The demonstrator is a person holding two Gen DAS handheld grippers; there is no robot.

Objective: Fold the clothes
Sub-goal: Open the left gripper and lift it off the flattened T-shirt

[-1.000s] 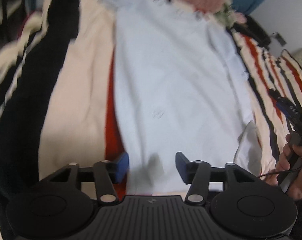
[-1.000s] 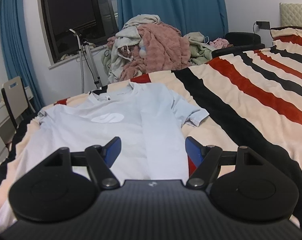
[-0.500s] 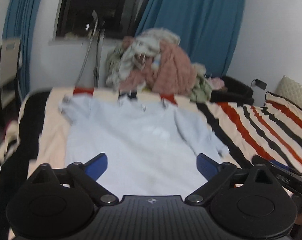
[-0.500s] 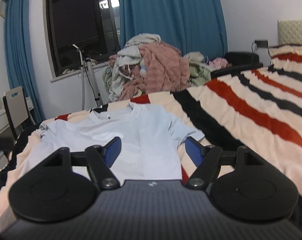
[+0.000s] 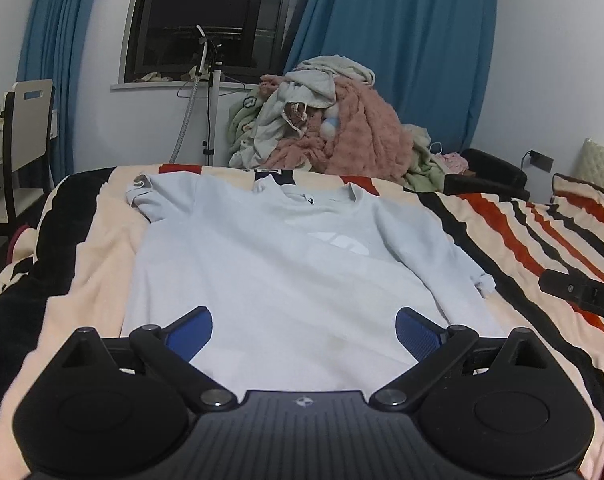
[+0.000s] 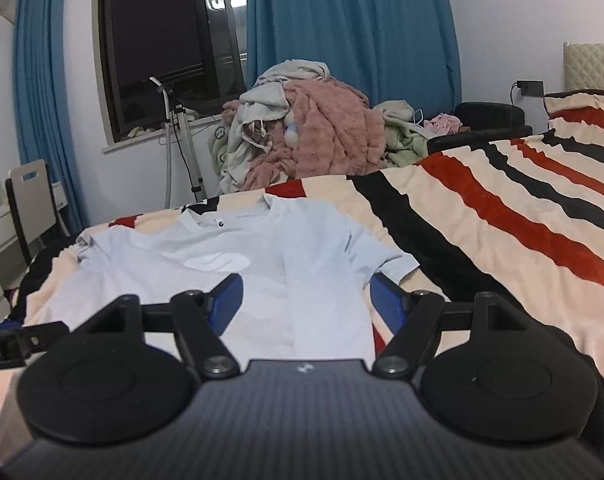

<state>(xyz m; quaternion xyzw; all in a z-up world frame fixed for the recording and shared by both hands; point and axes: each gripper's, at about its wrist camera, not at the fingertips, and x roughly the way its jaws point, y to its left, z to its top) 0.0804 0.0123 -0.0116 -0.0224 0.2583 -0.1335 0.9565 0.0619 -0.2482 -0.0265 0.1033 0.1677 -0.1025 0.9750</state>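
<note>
A light blue T-shirt [image 5: 270, 264] lies spread flat on the striped bed, collar away from me, both sleeves out; it also shows in the right wrist view [image 6: 262, 276]. My left gripper [image 5: 303, 330] is wide open and empty, held above the shirt's near hem. My right gripper [image 6: 305, 298] is open and empty, above the shirt's near right part. The tip of the right gripper shows at the right edge of the left wrist view [image 5: 581, 292].
The shirt lies on a striped blanket [image 6: 501, 216] covering the bed. A pile of clothes [image 5: 325, 124] sits past the bed's far end. A chair [image 5: 26, 136] and desk stand at left. A garment steamer pole [image 5: 210, 100] stands by the window.
My left gripper has tilted up from looking down at the shirt to looking level along the bed, and its jaws have opened wider. My right gripper has lifted slightly.
</note>
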